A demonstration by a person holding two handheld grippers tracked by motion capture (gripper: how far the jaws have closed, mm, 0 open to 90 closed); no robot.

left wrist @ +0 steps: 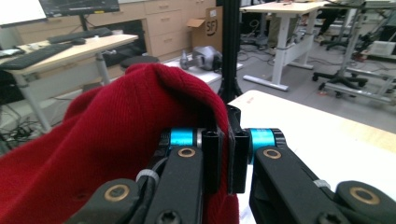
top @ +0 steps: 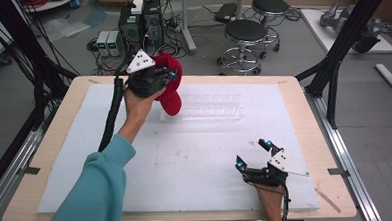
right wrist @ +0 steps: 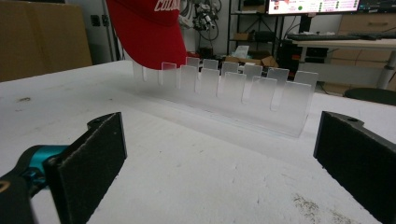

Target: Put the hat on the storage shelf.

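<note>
A red cap (top: 171,91) hangs over the far left part of the table, its peak pointing down at the left end of a clear slotted rack (top: 211,109). My left gripper (top: 168,74) is shut on the cap's fabric. In the left gripper view the red cloth (left wrist: 112,126) is pinched between the closed jaws of the left gripper (left wrist: 227,142). My right gripper (top: 254,153) rests at the near right of the white board, open, with nothing between its jaws. In the right gripper view the right gripper (right wrist: 224,156) faces the rack (right wrist: 243,91), with the cap (right wrist: 149,32) above the rack's left end.
A white foam board (top: 186,161) covers most of the wooden table (top: 303,101). Black frame posts (top: 341,39) stand at the right and left edges. Two stools (top: 245,36) and computer boxes (top: 140,23) sit on the floor beyond the far edge.
</note>
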